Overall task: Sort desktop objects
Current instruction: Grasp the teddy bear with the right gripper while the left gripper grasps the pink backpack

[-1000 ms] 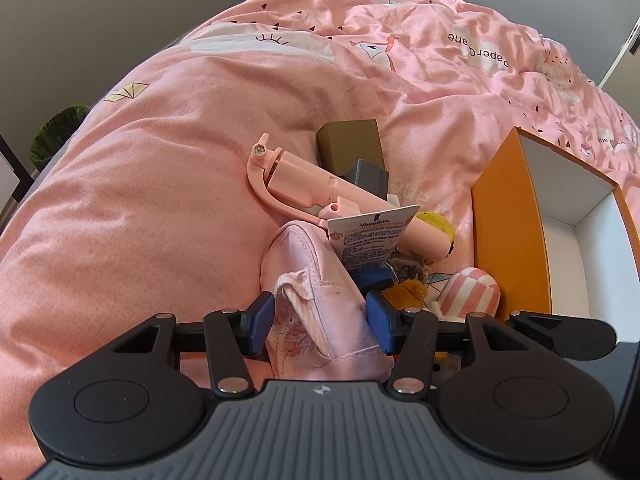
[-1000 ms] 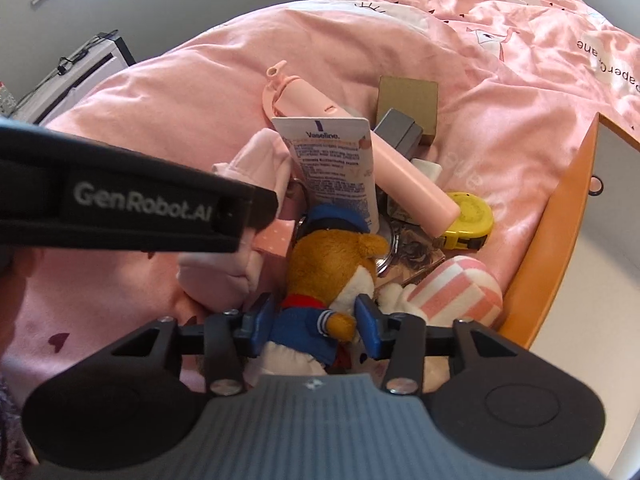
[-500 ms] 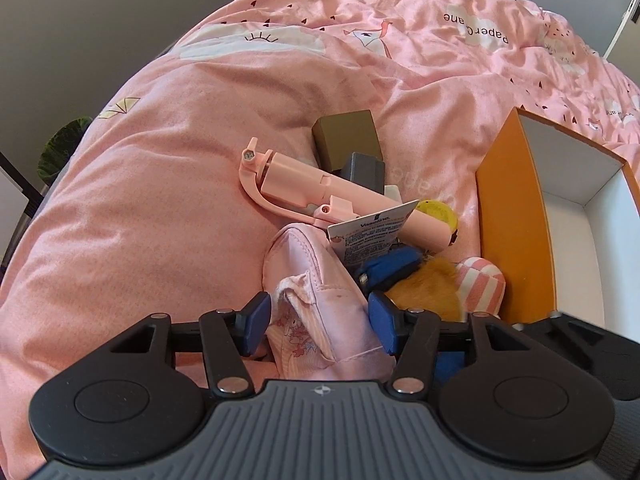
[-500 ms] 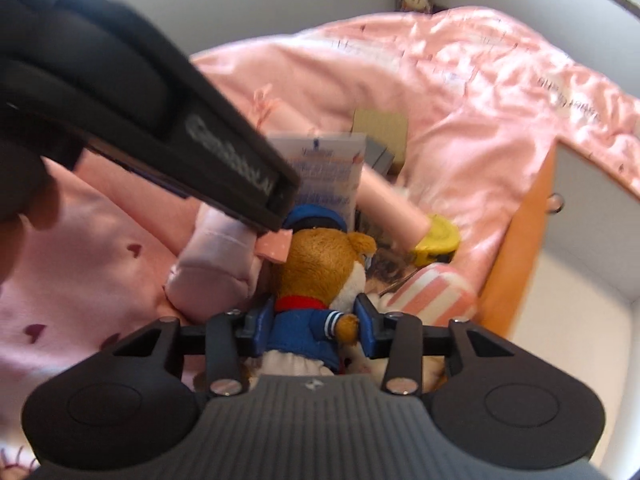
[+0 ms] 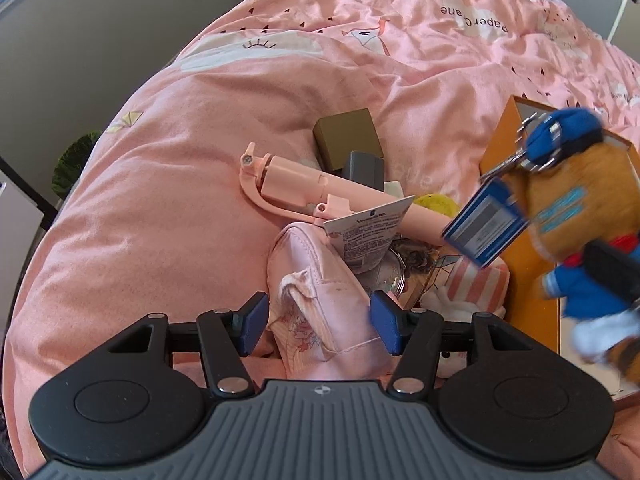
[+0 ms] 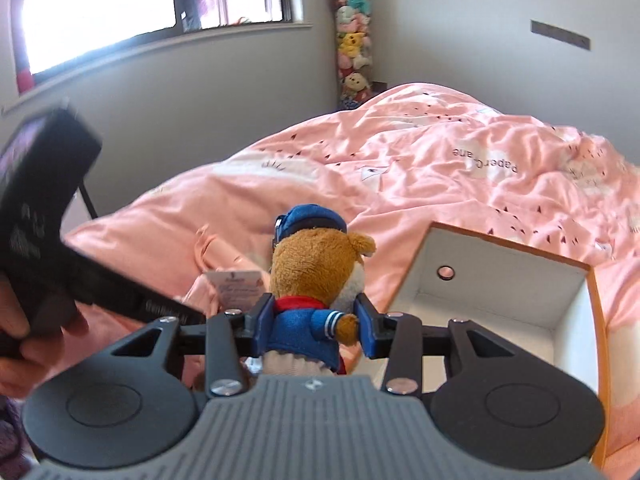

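Left wrist view: pink duvet (image 5: 168, 208) fills the frame, with an orange box (image 5: 496, 152), white inside, at the right edge. Pile on the duvet: pink selfie stick (image 5: 296, 188), brown box (image 5: 346, 138), grey block (image 5: 366, 166), Vaseline tube (image 5: 368, 232), yellow tape measure (image 5: 436, 202), striped pink-and-white item (image 5: 476, 284). Left gripper (image 5: 318, 322) has been opening; its 2 blue pads stand either side of a pale pink pouch (image 5: 320, 304), and contact is not clear. Plush bear (image 5: 576, 216) in blue cap and jacket hangs blurred over the box, a blue tag (image 5: 484, 232) and key ring dangling from it: seen only here.

Right wrist view alone shows a window (image 6: 120, 4), grey wall and a column of stuffed toys (image 6: 352, 40). Right gripper (image 6: 316, 324) is clamped narrow on the bear's blue jacket, lifted clear of the pile, just left of the box's open top. A hand (image 6: 24, 356) holds the left gripper's body.
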Demonstrator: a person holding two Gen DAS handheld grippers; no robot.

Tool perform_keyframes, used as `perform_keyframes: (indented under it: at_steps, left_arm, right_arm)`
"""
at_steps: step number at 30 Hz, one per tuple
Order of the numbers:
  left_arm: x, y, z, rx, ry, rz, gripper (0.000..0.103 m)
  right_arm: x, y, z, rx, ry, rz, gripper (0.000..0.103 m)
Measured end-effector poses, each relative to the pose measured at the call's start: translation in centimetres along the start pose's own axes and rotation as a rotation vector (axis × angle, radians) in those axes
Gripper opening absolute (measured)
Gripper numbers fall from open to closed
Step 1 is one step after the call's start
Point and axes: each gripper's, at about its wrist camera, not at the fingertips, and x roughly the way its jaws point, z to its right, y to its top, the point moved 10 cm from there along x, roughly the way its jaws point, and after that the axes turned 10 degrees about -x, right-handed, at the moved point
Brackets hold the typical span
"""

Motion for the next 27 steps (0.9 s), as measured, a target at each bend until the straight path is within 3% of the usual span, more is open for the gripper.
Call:
perform_keyframes:
  at_steps: [3,7,12,15,27]
  left_arm:
    - [0.7,-0.2,0.6,0.019,0.004,-0.013,0.066]
    - [1.4,-0.4,0.7,0.001,-0.013,-0.029,0.066]
    - [1.3,-0.9,1.0,0.009,-0.033,-0.031,0.048]
    - [1.2,-1.2,0.8,0.003,-0.039,-0.040,0.044]
    - [0.5,-1.1,1.1,0.083,0.055,-0.011,0.056]
  right_arm:
    - [-0.9,0.1,2.6,0.104,0.015,0.009,0.045]
    - [-1.8,-0.8,6.5,0.187,-0.031,0.002,0.045]
    - [-0.7,-3.5,9.6,0.308,-0.020,-0.075,0.045]
    - [0.9,-5.4,10.1,0.371,0.018,-0.138,0.045]
    - [5.0,-11.6,7.5,0.506,0.149,-0.382,0.045]
